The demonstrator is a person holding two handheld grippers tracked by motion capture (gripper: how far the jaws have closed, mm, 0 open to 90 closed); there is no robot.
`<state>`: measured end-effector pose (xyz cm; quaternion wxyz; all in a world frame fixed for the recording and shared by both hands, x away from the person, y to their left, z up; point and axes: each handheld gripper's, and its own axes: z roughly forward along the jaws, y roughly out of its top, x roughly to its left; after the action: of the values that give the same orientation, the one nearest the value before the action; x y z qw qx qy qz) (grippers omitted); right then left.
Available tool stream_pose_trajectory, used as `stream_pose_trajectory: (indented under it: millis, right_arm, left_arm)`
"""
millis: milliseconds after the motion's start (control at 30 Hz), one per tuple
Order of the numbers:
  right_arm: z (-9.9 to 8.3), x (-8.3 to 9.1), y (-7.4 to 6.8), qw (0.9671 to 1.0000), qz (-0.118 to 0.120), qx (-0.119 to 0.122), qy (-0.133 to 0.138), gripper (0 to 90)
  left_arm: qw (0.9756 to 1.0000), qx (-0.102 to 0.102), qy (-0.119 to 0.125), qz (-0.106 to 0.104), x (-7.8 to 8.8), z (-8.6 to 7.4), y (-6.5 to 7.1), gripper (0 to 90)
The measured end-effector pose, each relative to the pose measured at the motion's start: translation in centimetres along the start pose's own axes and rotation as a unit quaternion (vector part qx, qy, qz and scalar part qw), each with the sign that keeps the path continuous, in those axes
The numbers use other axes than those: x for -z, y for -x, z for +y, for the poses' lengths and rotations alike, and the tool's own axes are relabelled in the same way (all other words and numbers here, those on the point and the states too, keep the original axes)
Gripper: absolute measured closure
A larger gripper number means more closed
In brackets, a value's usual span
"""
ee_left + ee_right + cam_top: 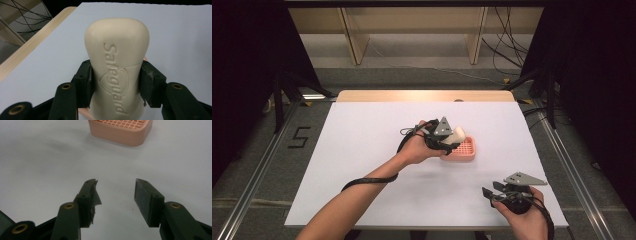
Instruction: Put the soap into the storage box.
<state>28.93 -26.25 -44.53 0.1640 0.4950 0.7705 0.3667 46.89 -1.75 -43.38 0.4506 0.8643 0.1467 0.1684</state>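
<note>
From the high view, the left hand-held gripper sits over the middle of the white table, clamped on a cream bar of soap. The soap juts from the jaws toward the far right, right above the near-left edge of a pink soap dish; whether it touches the dish cannot be told. The dish is a rounded rectangle of plastic with a grid top, partly covered by the gripper and hand. The right hand-held gripper rests near the table's front right corner, well apart from the dish, its jaws spread with nothing between them.

In the left gripper view, the soap is smooth and matte, with rounded corners and an embossed "Safeguard" wordmark and shield. Its long axis runs straight out along the jaws, the rounded free end pointing away from the camera. The black pads press its two long sides; its near end is cut off at the bottom edge.

In the right gripper view, the open jaws point toward the dish, whose far part is cropped by the top edge. The left pad has a torn, peeling liner.
</note>
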Motion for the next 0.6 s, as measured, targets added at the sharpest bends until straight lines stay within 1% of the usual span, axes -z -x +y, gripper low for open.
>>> stream_pose_trajectory:
  millis: [33, 67, 100, 133, 167, 233, 267, 300, 333, 400, 433, 467, 500, 567, 600]
  right_arm:
    - [0.0, 0.0, 0.0, 1.0, 0.0, 0.0, 0.0, 52.7]
    - [0.0, 0.0, 0.0, 1.0, 0.001, 0.0, -0.001, 52.7]
    - [0.0, 0.0, 0.0, 1.0, 0.001, 0.0, -0.001, 52.7]
    - [0.0, 0.0, 0.0, 1.0, 0.0, 0.0, 0.0, 52.7]
    - [0.0, 0.0, 0.0, 1.0, -0.002, 0.002, -0.001, 52.7]
    - [0.0, -0.1, -0.1, 1.0, 0.007, -0.004, -0.001, 52.7]
    - [0.0, 0.0, 0.0, 1.0, 0.001, 0.005, 0.001, 52.7]
    - [0.0, -0.1, 0.0, 0.9999, 0.01, 0.002, 0.003, 52.7]
    - [0.0, -0.2, 0.0, 0.9999, 0.014, -0.001, 0.003, 52.7]
    - [0.0, -0.2, 0.0, 0.9999, 0.012, -0.001, 0.007, 52.7]
    - [-0.1, -0.2, 0.0, 0.9998, 0.015, 0.0, 0.01, 52.7]
    - [-0.1, -0.1, 0.0, 0.9999, 0.011, 0.0, 0.007, 52.7]
    - [-0.1, -0.2, 0.0, 0.9998, 0.014, -0.001, 0.01, 52.7]
    - [-0.1, -0.1, 0.0, 0.9999, 0.009, 0.0, 0.006, 52.6]
    - [-0.1, -0.2, 0.1, 0.9999, 0.011, 0.0, 0.006, 52.6]
  left_arm:
    - [1.0, -0.004, -0.008, -0.001, -0.3, 0.0, 0.1, 49.4]
    - [1.0, 0.004, -0.006, 0.0, -0.5, 0.0, 0.2, 49.4]
    - [0.9999, -0.002, -0.012, -0.002, -0.6, 0.0, 0.2, 49.3]
    - [0.9999, -0.002, -0.012, -0.002, -0.6, 0.0, 0.2, 49.3]
    - [0.9999, -0.002, -0.013, 0.002, -1.1, 0.0, 0.3, 49.3]
    - [0.9996, -0.013, -0.027, 0.002, -1.4, 0.0, 0.3, 49.2]
    - [0.9994, -0.011, -0.033, 0.002, -1.8, -0.1, 0.3, 49.2]
    - [0.9992, -0.015, -0.038, 0.001, -2.0, -0.2, 0.3, 49.1]
    - [0.9989, -0.019, -0.042, -0.001, -2.2, -0.2, 0.3, 49.1]
    - [0.9988, -0.017, -0.045, 0.0, -2.4, -0.3, 0.3, 48.9]
    - [0.9985, -0.019, -0.051, 0.003, -2.7, -0.4, 0.2, 48.8]
    - [0.9984, -0.017, -0.054, 0.004, -2.7, -0.4, 0.2, 48.7]
    - [0.998, -0.022, -0.058, 0.006, -2.8, -0.4, 0.1, 48.6]
    - [0.9975, -0.019, -0.067, 0.01, -2.9, -0.4, 0.0, 47.3]
    - [0.9978, -0.014, -0.065, 0.007, -2.8, -0.3, 0.0, 45.8]
